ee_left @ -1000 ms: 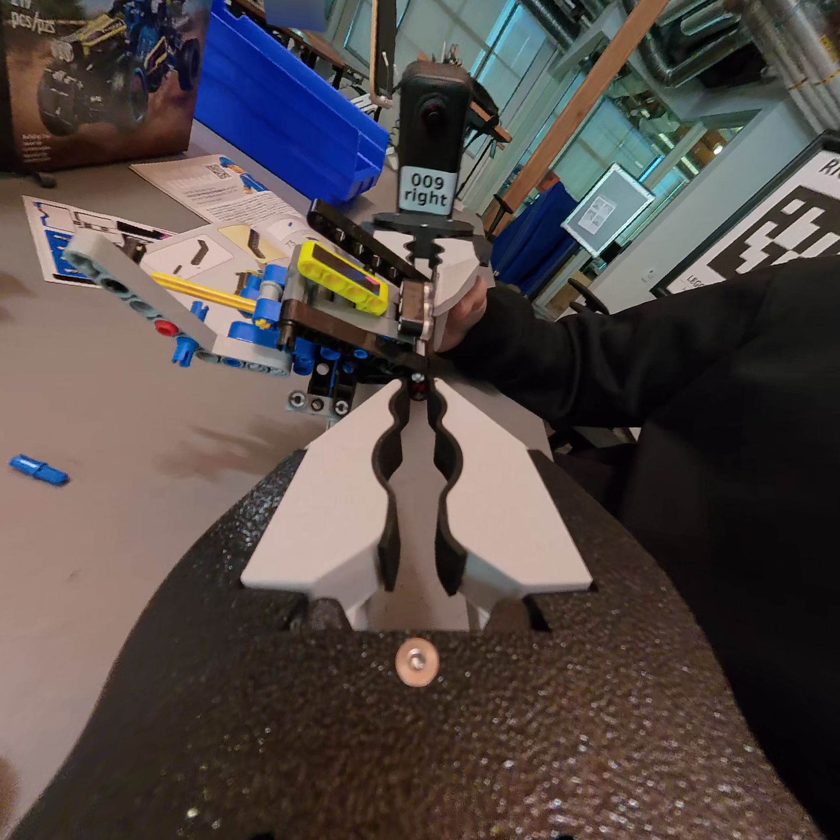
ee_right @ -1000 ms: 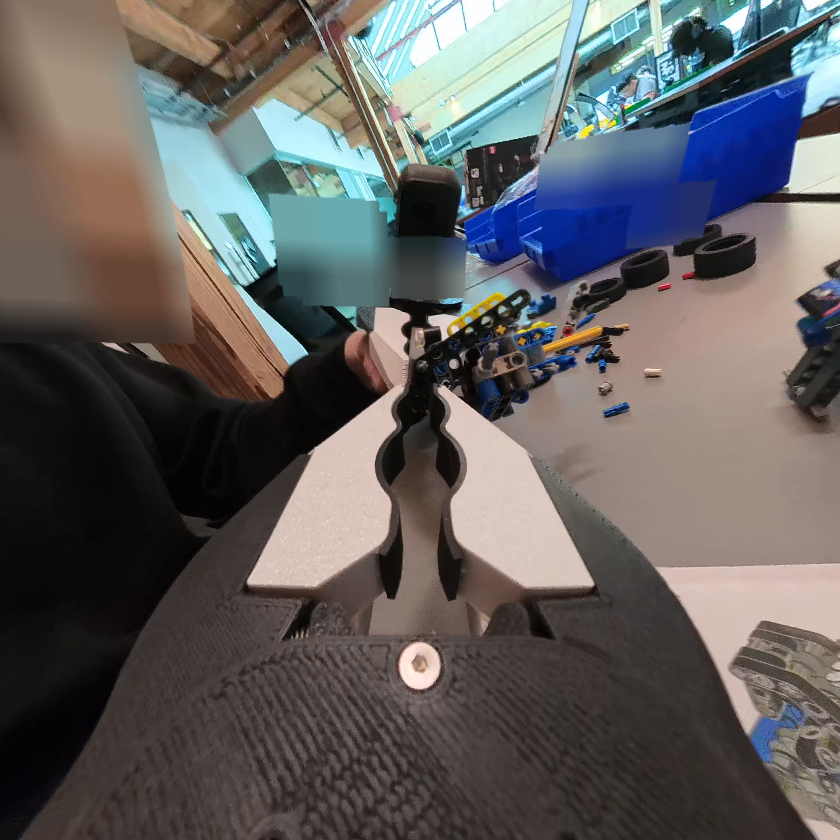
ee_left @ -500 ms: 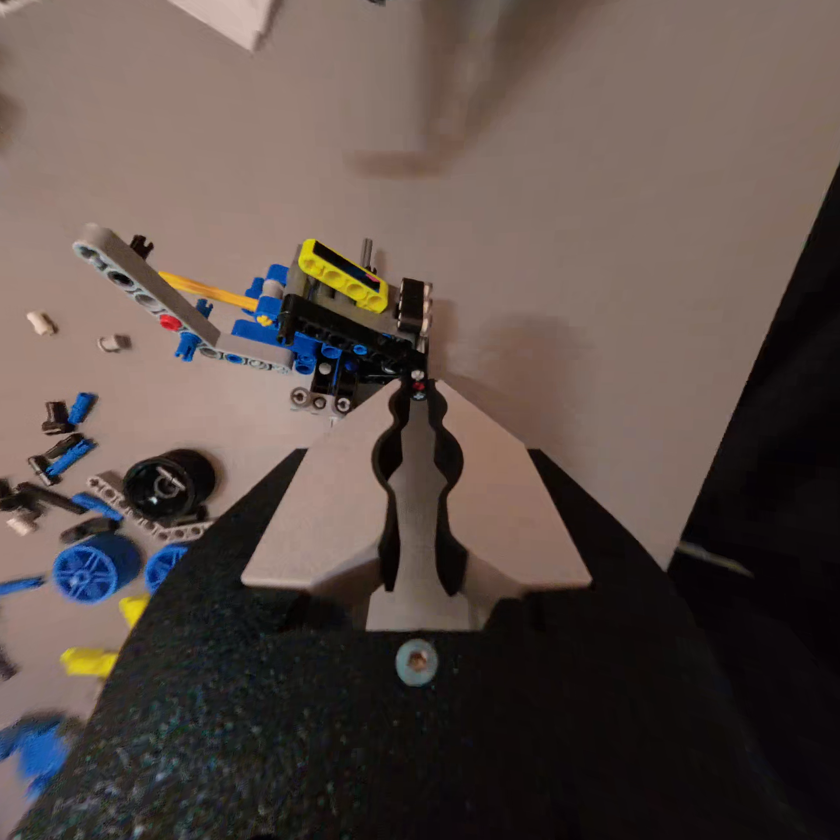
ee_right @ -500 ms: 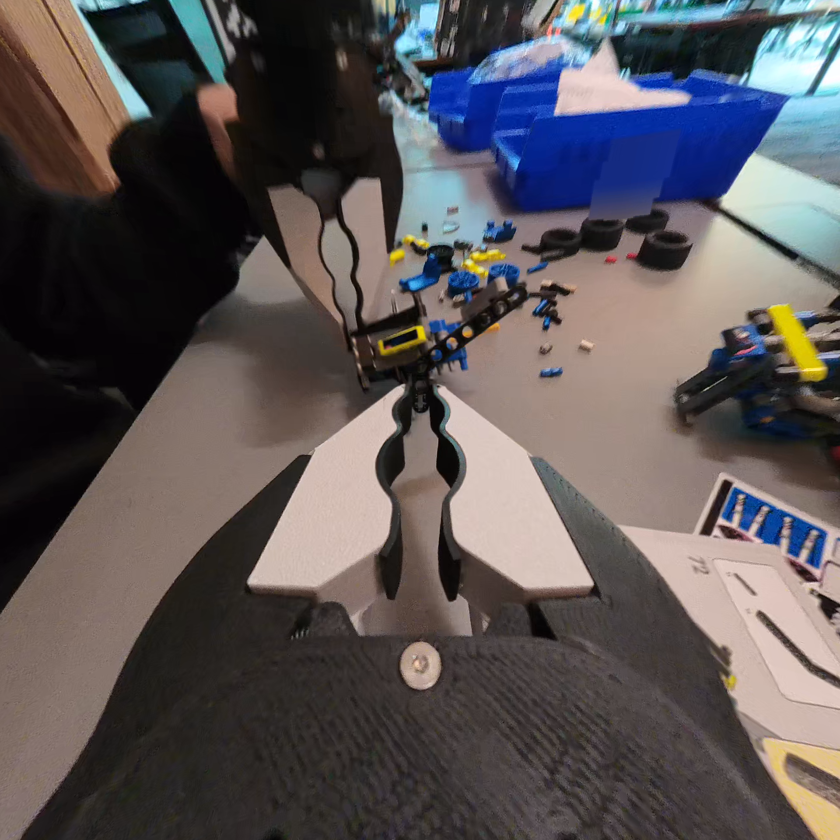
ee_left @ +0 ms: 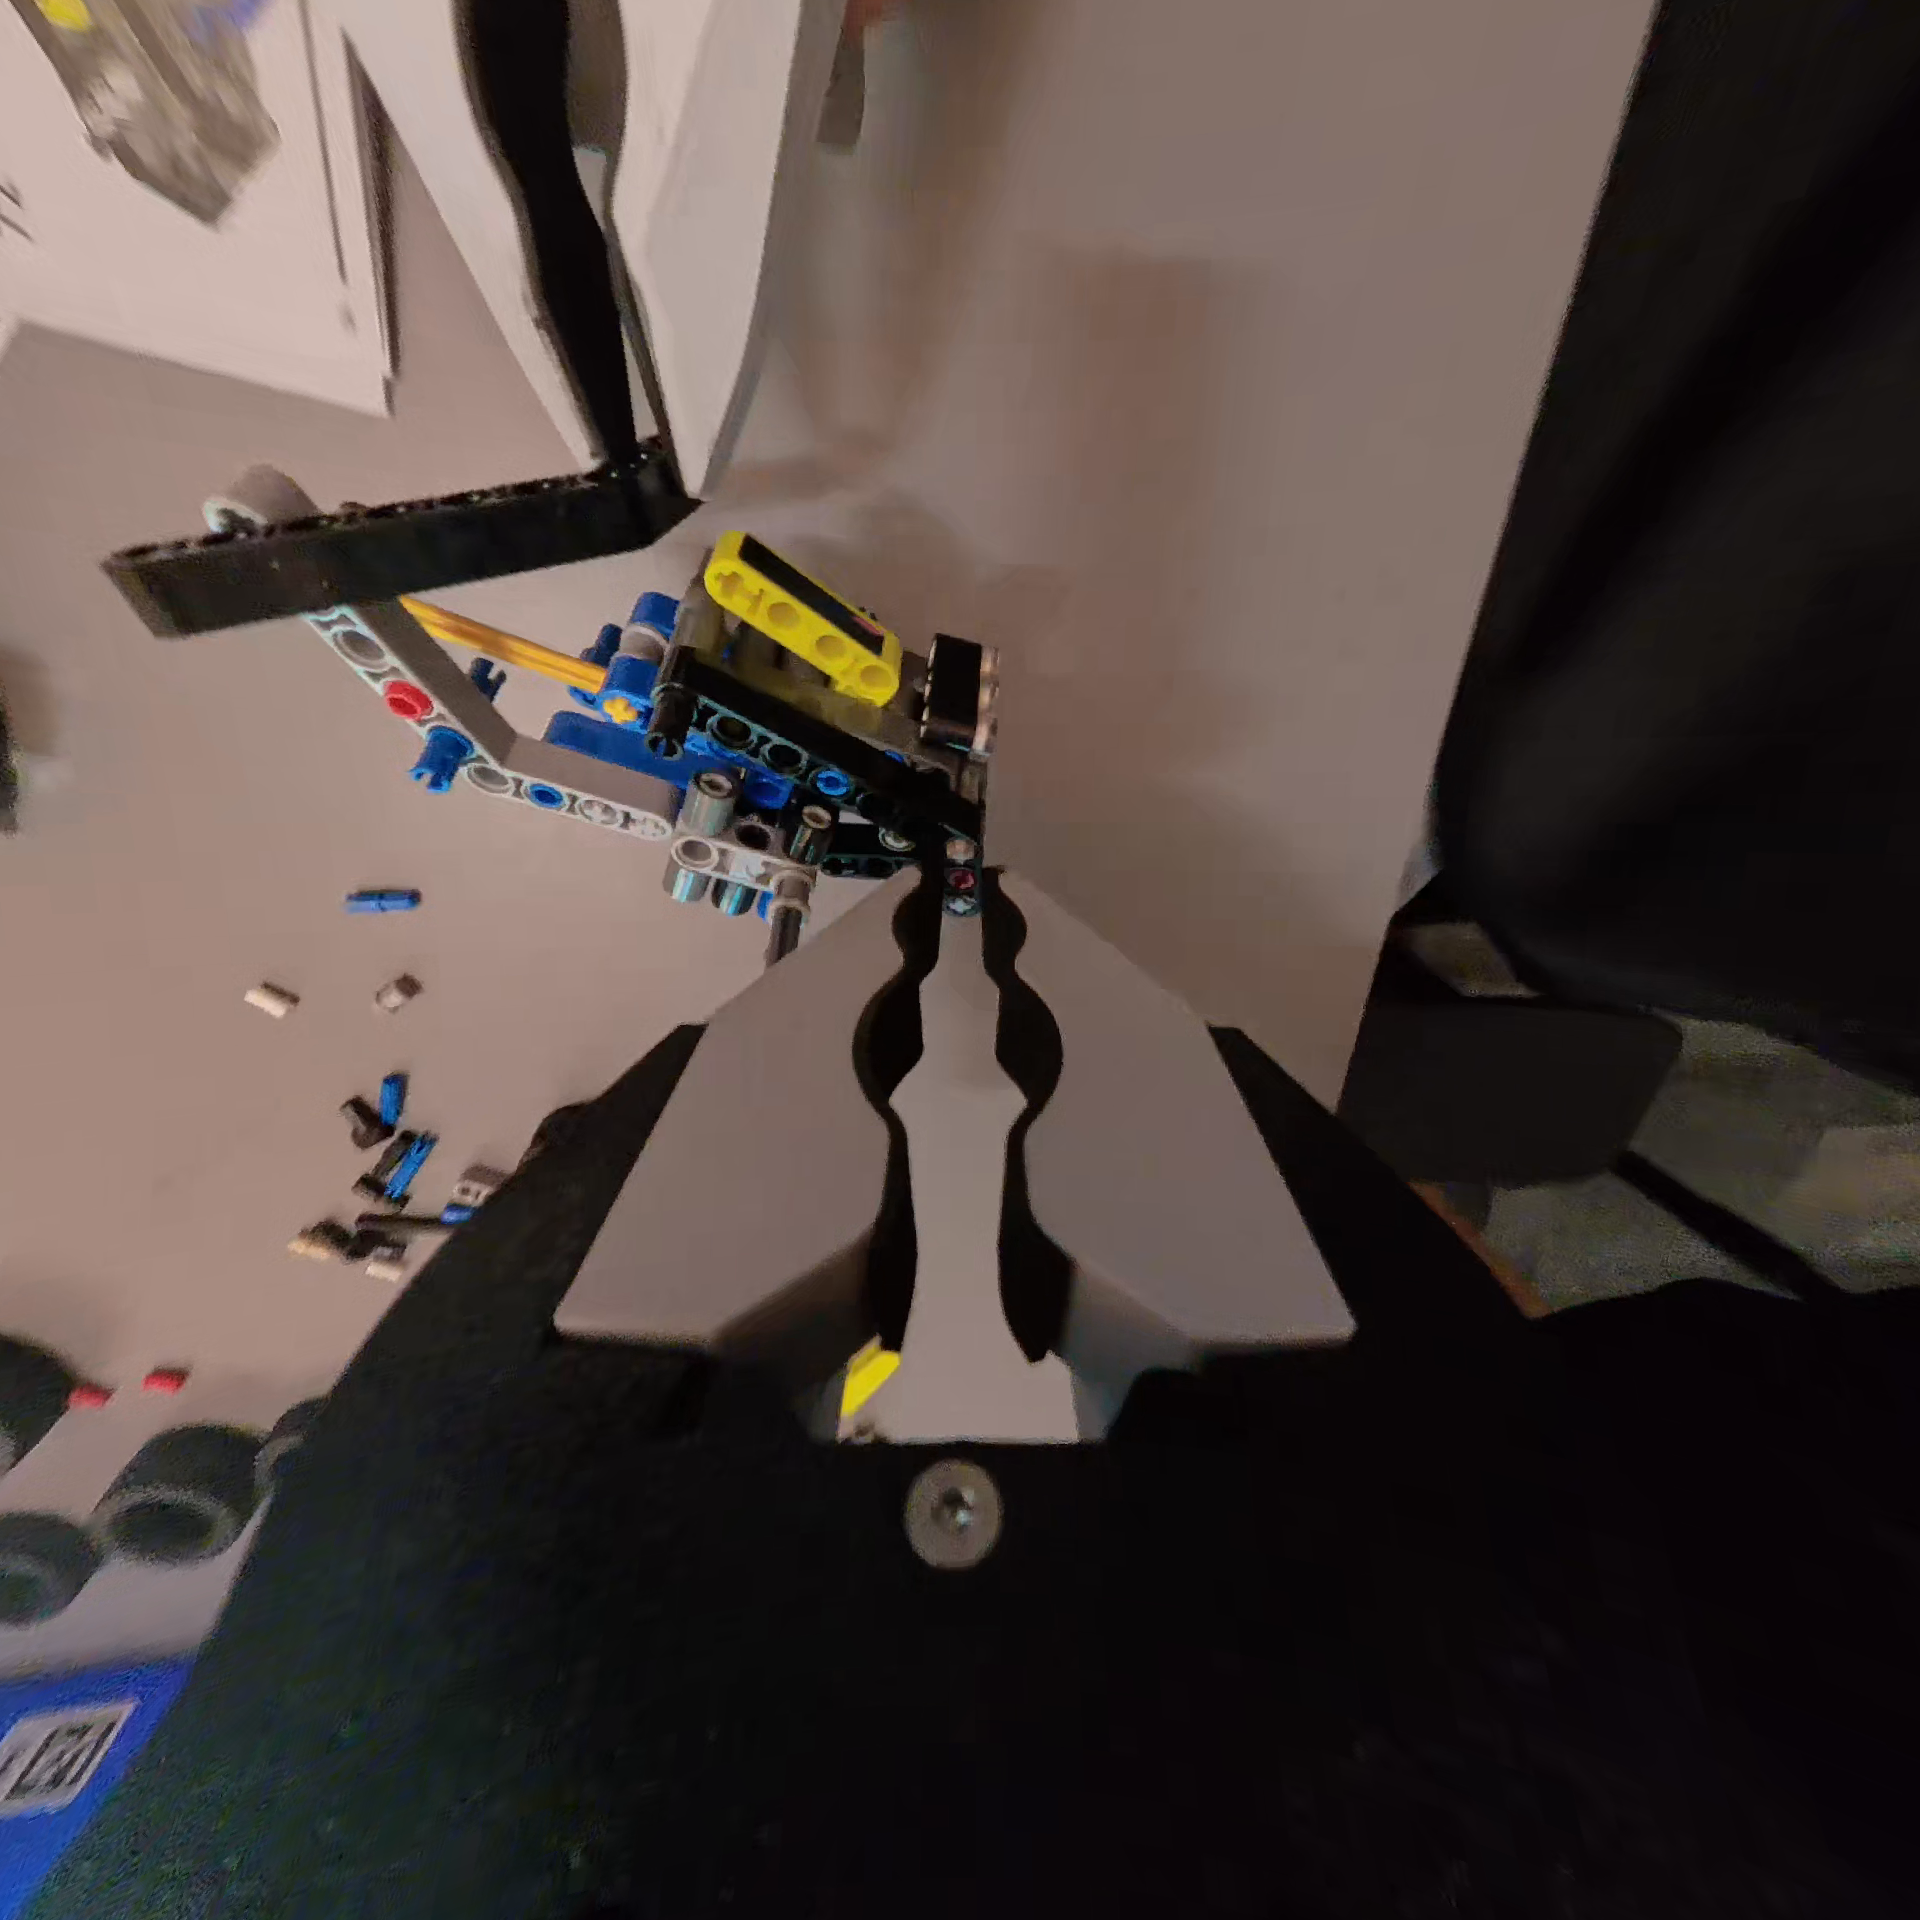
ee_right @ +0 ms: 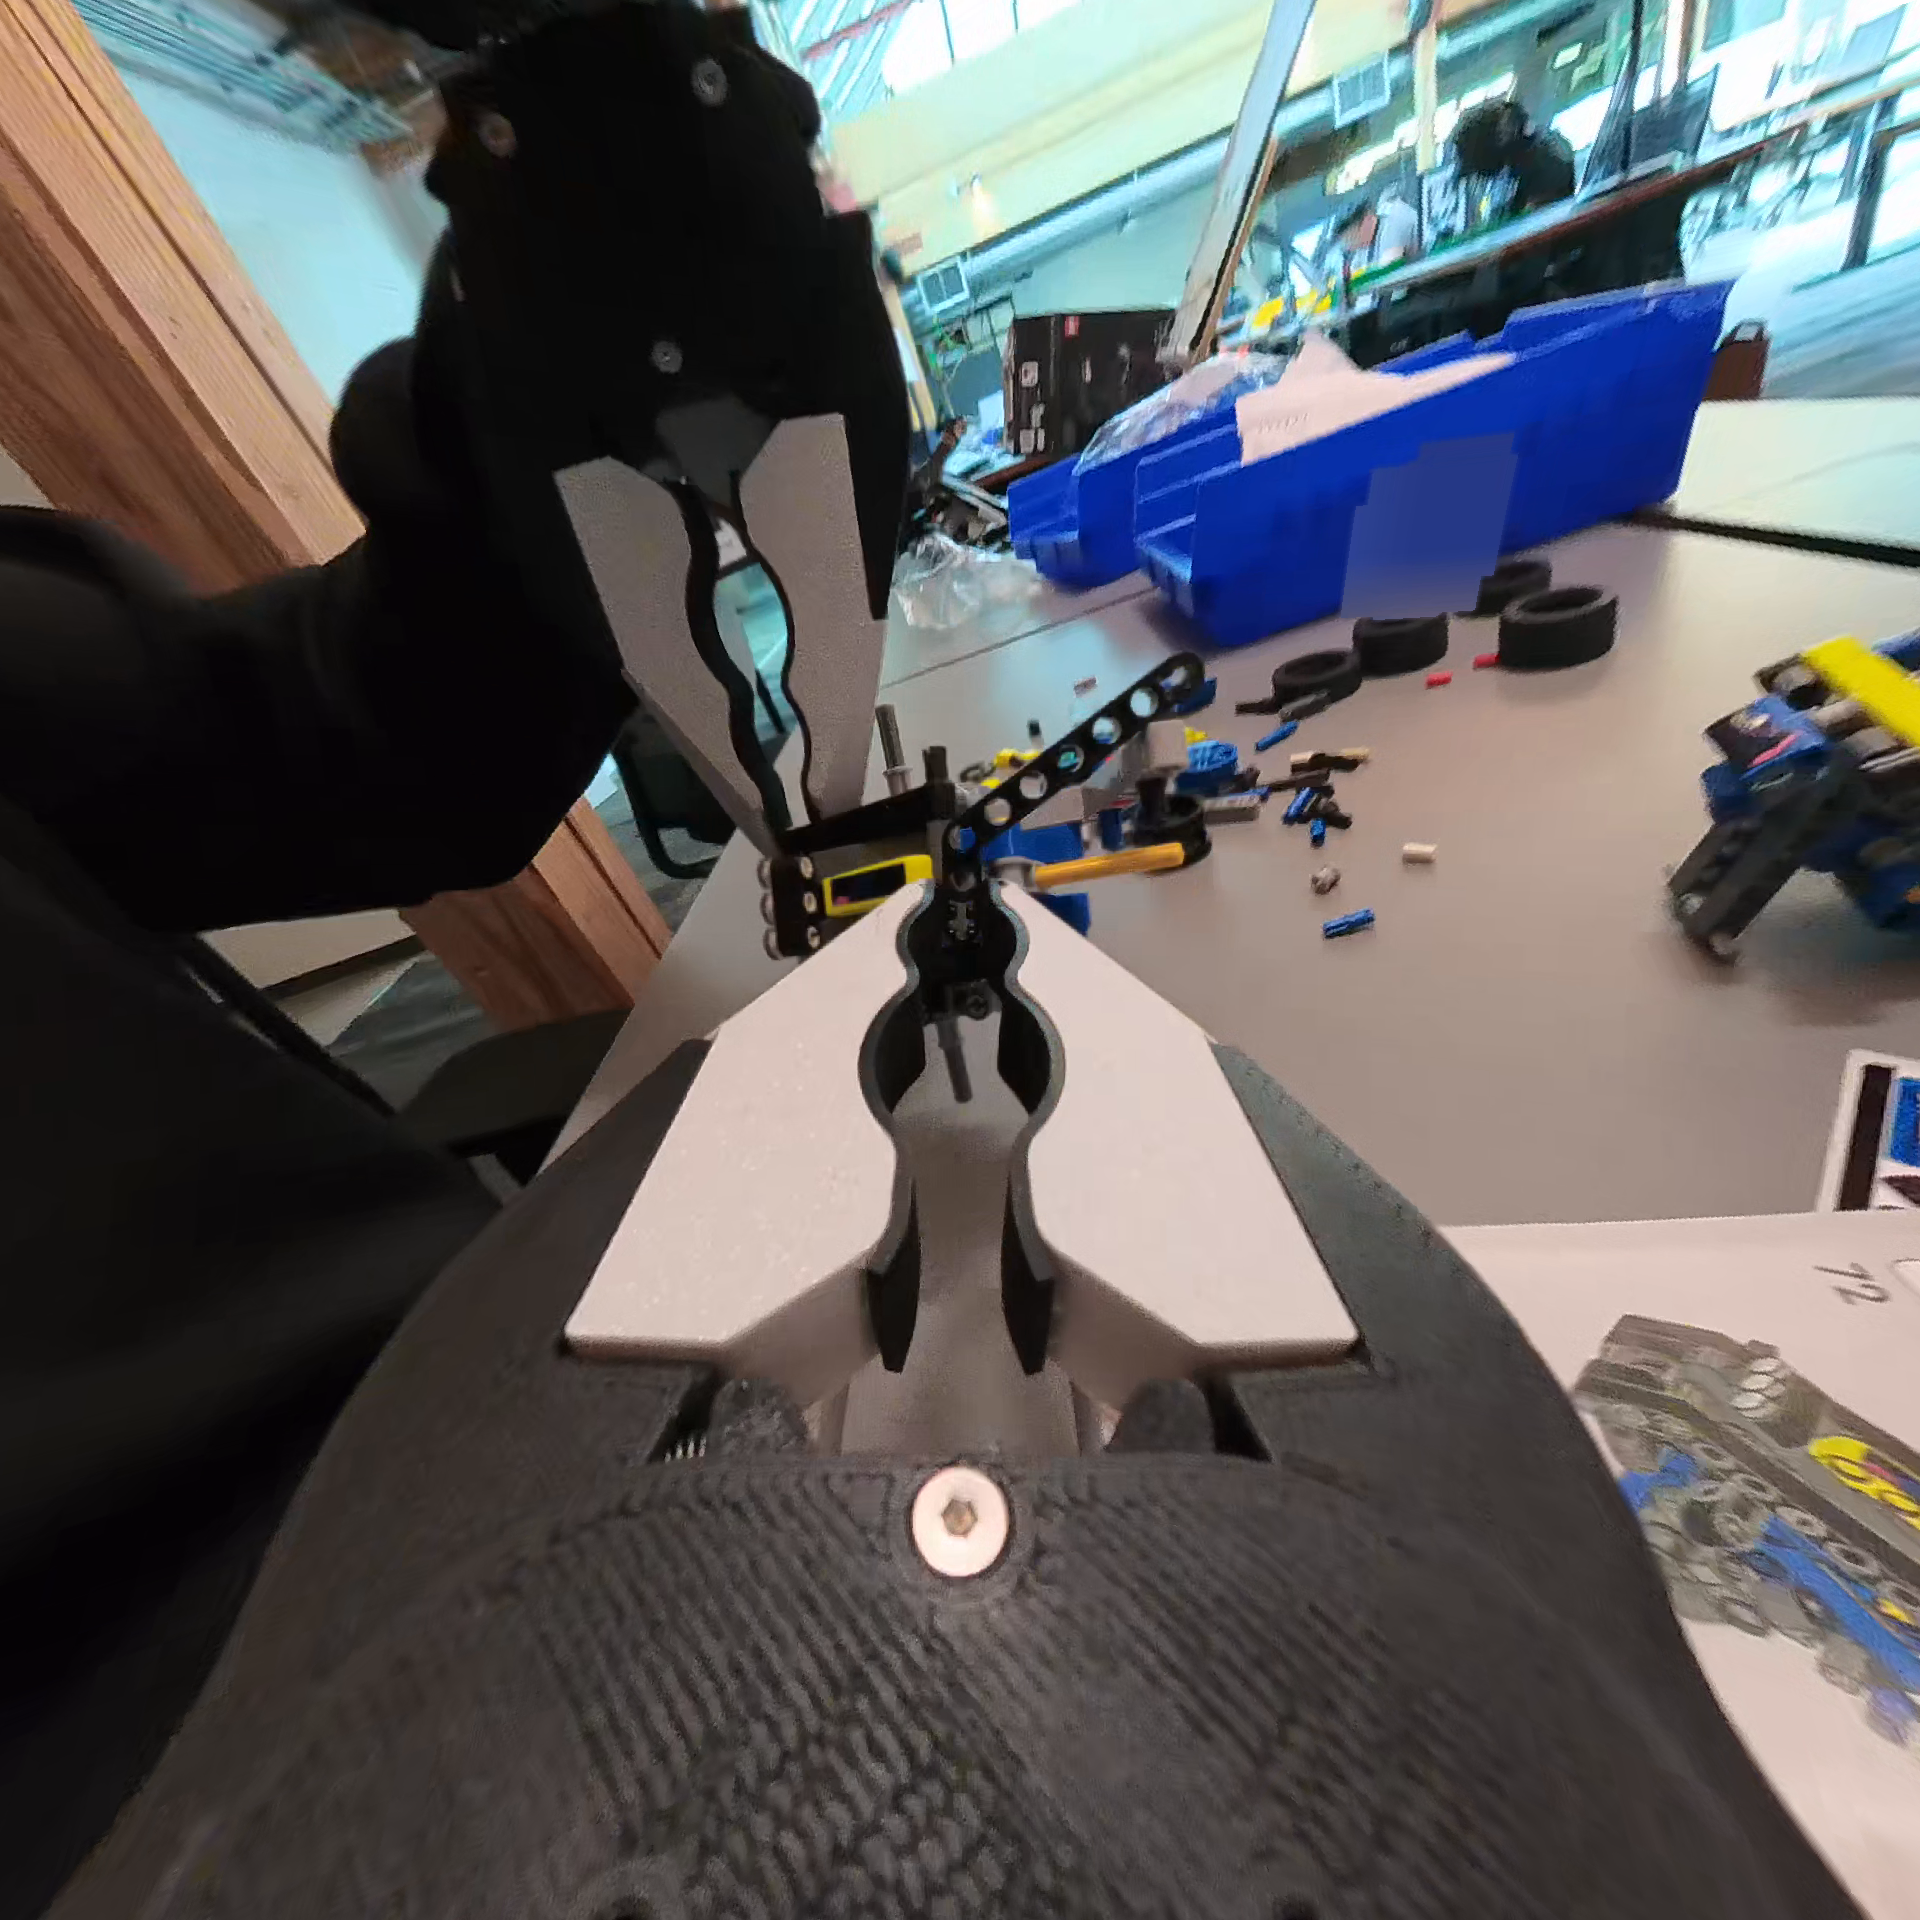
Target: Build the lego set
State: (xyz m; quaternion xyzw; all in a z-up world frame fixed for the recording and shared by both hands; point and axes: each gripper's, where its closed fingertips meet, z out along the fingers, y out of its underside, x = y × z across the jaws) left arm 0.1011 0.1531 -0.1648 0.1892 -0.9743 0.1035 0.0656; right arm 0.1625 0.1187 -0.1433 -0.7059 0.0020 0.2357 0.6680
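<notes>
Right wrist view: numbered instruction page (ee_right: 1766,1351) beside right tool (ee_right: 958,914).

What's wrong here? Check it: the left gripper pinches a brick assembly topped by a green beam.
The colour is wrong. The left gripper pinches a brick assembly topped by a yellow beam, not a green one. The left wrist view shows it.

My pale grey fingers (ee_left: 1091,1091) have black wavy pads. The brick assembly (ee_left: 790,727) I grip is black, blue and grey with a yellow beam (ee_left: 800,618) and orange axle (ee_left: 499,644). Blue bins (ee_right: 1351,499) and black tyres (ee_right: 1455,634) sit along the grey bench's (ee_right: 1455,1039) far edge.
</notes>
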